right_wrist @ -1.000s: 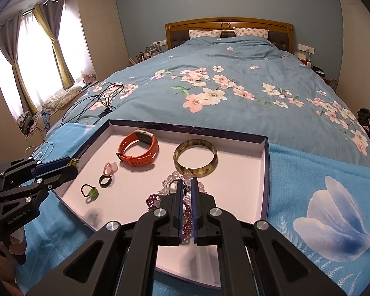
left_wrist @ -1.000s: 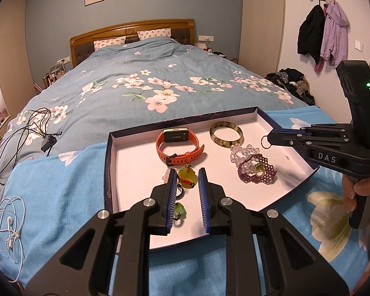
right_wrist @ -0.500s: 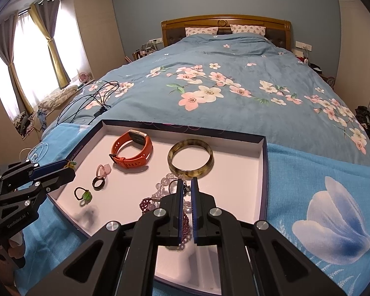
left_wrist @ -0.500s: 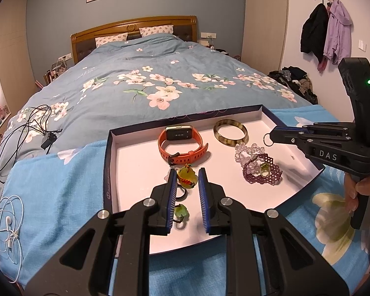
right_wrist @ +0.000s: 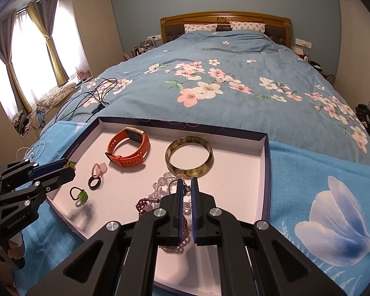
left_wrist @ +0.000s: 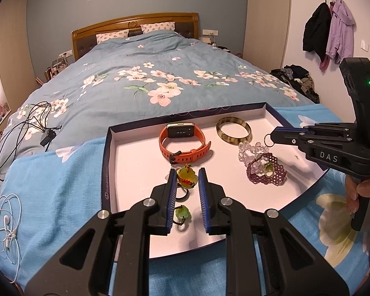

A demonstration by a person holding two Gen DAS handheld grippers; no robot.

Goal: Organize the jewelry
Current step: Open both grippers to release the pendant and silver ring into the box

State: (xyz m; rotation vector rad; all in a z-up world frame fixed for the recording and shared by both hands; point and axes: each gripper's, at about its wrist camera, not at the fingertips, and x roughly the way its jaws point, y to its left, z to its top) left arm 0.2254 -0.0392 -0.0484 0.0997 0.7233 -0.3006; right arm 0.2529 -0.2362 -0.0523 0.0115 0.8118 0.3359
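On the blue bedspread at the foot of the bed sits your shallow white tray (left_wrist: 111,172), and every loose piece lies inside it. Your left gripper (left_wrist: 187,172) hangs above the tray's near edge, its pads pinching a yellow-green pendant (left_wrist: 186,177) with red cord. Under it lie a dark ring (left_wrist: 182,194) and a small green charm (left_wrist: 182,213). Your right gripper (left_wrist: 271,137) hovers by the tray's right edge, pressed together on a thin metal ring (left_wrist: 268,139); in its own view that ring is hard to make out. An orange watch (left_wrist: 182,143) and a horn-coloured bangle (left_wrist: 234,130) rest near the far edge. A clear bead bracelet (left_wrist: 249,148) touches a purple beaded bracelet (left_wrist: 266,170) toward the right. A pink ring (right_wrist: 99,169) lies near the left edge.
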